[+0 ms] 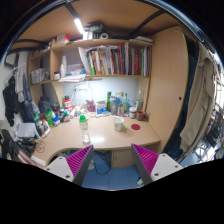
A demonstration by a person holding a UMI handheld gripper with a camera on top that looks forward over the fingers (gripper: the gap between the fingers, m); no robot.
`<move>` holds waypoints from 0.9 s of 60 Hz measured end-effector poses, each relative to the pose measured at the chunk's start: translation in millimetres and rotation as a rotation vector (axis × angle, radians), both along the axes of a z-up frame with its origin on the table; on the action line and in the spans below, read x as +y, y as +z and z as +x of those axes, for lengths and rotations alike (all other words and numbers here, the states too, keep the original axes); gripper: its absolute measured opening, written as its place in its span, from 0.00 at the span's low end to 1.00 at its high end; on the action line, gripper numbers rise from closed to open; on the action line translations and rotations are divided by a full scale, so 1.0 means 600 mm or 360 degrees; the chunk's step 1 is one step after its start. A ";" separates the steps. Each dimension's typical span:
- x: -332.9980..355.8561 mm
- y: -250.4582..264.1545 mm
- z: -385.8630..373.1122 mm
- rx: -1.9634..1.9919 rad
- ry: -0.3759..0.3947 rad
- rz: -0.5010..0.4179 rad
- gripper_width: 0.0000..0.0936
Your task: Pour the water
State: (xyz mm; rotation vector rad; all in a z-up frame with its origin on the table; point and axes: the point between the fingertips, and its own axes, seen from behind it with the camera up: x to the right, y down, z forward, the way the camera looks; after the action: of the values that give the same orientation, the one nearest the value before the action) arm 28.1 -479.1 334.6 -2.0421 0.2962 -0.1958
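A clear water bottle with a green cap [84, 126] stands upright on the light wooden desk [100, 136], left of the middle. A small white cup [119, 123] sits to its right, and a red dish [136, 127] lies beyond that. My gripper [112, 162] hangs well back from the desk, over the blue floor. Its two fingers with magenta pads [78, 160] are spread wide, with nothing between them. Bottle and cup are both far beyond the fingertips.
A shelf of books [112, 62] hangs above the desk, with a lamp [79, 26] lit over it. Bottles and clutter [45, 112] crowd the desk's left part. Clothes [13, 85] hang at the left, a wooden cabinet [168, 80] stands at the right. Cables lie under the desk.
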 end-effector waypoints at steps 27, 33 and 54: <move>0.028 -0.022 0.030 -0.0043 -0.0029 0.0076 0.89; 0.073 -0.072 0.025 -0.0034 0.0046 0.0093 0.89; 0.398 -0.293 -0.107 0.0030 0.0436 0.0244 0.90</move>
State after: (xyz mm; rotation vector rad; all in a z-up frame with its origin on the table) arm -36.3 -240.5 159.0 -1.9090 0.0393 0.0157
